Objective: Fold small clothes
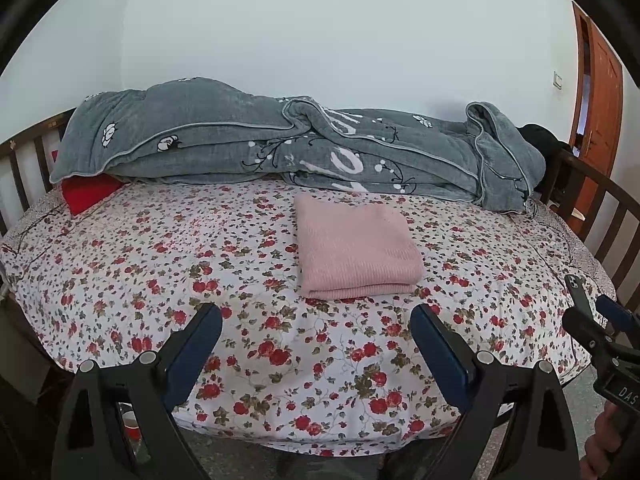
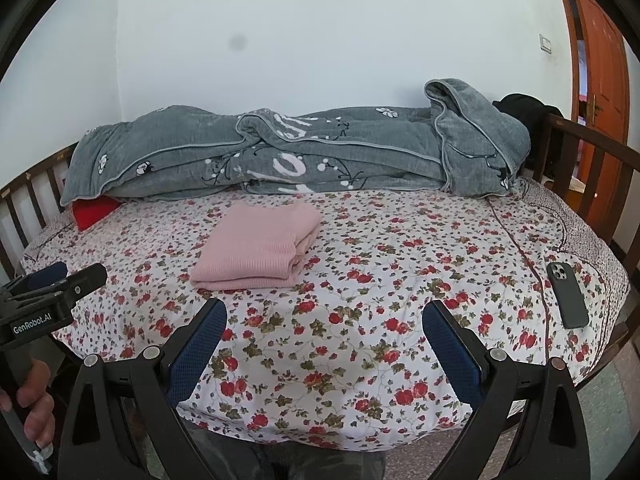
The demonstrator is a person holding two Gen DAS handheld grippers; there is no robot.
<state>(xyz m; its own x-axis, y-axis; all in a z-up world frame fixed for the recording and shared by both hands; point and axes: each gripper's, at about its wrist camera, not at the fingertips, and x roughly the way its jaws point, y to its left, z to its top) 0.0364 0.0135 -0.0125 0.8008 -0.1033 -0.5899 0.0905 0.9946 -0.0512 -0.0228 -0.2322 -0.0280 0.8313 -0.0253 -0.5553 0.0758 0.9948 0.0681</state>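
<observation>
A pink knitted garment (image 1: 356,248) lies folded into a neat rectangle on the floral bedsheet (image 1: 200,264); it also shows in the right wrist view (image 2: 260,248). My left gripper (image 1: 316,316) is open and empty, held back from the garment's near edge above the bed. My right gripper (image 2: 324,312) is open and empty, to the right of the garment and nearer the bed's front edge. Each gripper shows at the edge of the other's view: the right one (image 1: 600,312), the left one (image 2: 68,276).
A rumpled grey quilt (image 1: 280,144) lies along the back of the bed against the wall. A red item (image 1: 90,192) pokes out under its left end. A dark phone (image 2: 568,294) lies near the right edge. Wooden rails (image 1: 608,208) bound the bed; an orange door (image 2: 596,80) is at right.
</observation>
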